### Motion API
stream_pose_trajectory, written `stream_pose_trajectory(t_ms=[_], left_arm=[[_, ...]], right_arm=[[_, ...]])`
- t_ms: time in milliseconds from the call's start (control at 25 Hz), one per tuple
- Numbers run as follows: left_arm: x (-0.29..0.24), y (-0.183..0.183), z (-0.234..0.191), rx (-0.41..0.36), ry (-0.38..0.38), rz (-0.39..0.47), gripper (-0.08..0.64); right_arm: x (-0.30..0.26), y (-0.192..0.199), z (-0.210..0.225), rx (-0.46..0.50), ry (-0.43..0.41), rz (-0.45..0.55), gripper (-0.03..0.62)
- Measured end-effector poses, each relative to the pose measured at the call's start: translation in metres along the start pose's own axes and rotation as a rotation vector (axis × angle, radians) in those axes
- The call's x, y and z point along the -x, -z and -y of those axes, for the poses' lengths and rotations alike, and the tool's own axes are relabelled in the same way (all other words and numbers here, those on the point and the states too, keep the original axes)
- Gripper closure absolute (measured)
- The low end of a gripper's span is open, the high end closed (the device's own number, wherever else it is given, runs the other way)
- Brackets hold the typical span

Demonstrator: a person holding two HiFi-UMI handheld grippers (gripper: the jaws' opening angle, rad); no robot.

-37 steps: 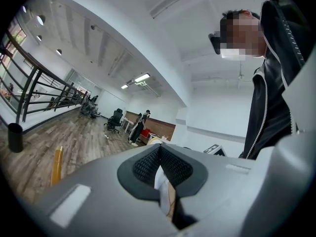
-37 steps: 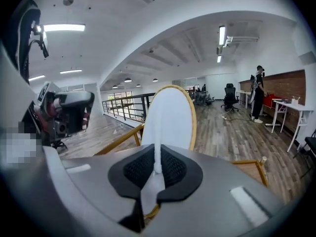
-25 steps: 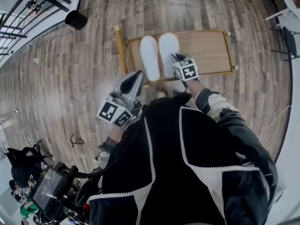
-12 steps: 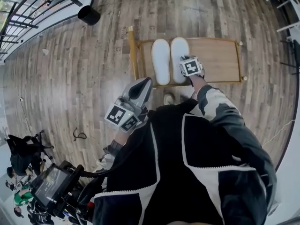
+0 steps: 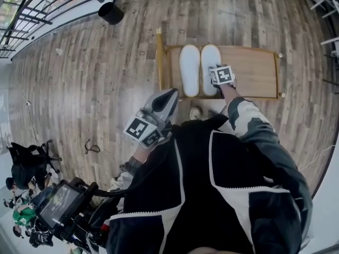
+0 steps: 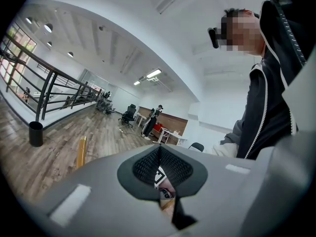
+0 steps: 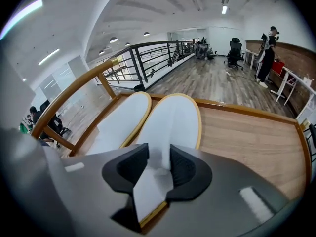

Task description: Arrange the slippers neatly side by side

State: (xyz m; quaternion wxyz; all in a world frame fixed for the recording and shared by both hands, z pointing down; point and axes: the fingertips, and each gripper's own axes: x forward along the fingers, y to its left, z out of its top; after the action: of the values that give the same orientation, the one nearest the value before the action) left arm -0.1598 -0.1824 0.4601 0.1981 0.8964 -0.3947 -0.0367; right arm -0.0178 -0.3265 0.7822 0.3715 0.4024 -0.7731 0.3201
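Two white slippers with tan edging lie side by side on a low wooden table [image 5: 254, 70], toes pointing away from me. The left slipper [image 5: 189, 70] [image 7: 121, 120] and the right slipper [image 5: 210, 61] [image 7: 173, 117] touch along their inner edges. My right gripper [image 5: 215, 82] [image 7: 159, 164] points down at the right slipper's heel. Its jaws have just been opening and stand open, with the heel between them. My left gripper [image 5: 164, 100] [image 6: 159, 169] is shut and empty, held level near my body, left of the table.
The table has a raised tan rail [image 7: 74, 100] on its left side and bare wood [image 7: 247, 142] right of the slippers. A black bin [image 5: 110, 13] stands on the plank floor far left. Equipment and a screen [image 5: 55, 208] sit at bottom left.
My right gripper has sunk lower over the right slipper's heel, and the slipper now lies flat beside the other one. The left gripper has stayed put.
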Motion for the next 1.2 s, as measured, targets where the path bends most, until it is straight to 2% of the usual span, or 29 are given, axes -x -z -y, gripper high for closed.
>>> stream_pose_trajectory(t_ms=[80, 320, 480, 600, 680, 760, 1000, 1200], left_arm=[[-0.002, -0.002, 0.001, -0.006, 0.009, 0.003, 0.541], [-0.018, -0.017, 0.007, -0.028, 0.062, 0.042, 0.541], [-0.034, -0.025, 0.016, -0.045, 0.122, 0.056, 0.541], [-0.038, -0.032, 0.027, -0.068, 0.169, 0.074, 0.541], [-0.04, -0.037, 0.034, -0.085, 0.193, 0.084, 0.541], [-0.048, -0.041, 0.036, -0.093, 0.206, 0.09, 0.541], [-0.04, -0.053, 0.049, -0.14, 0.21, 0.121, 0.541], [-0.04, -0.049, 0.045, -0.156, 0.194, 0.11, 0.541]], right_arm=[[0.006, -0.003, -0.004, -0.022, -0.034, 0.026, 0.407], [0.058, -0.015, -0.014, -0.002, -0.117, 0.18, 0.404], [0.135, -0.045, -0.035, 0.022, -0.206, 0.407, 0.419], [0.216, -0.074, -0.06, 0.06, -0.25, 0.634, 0.484], [0.273, -0.09, -0.075, 0.082, -0.272, 0.785, 0.58], [0.317, -0.101, -0.083, 0.104, -0.274, 0.886, 0.588], [0.369, -0.09, -0.111, 0.263, -0.2, 1.003, 0.591], [0.356, -0.088, -0.11, 0.275, -0.175, 0.98, 0.591]])
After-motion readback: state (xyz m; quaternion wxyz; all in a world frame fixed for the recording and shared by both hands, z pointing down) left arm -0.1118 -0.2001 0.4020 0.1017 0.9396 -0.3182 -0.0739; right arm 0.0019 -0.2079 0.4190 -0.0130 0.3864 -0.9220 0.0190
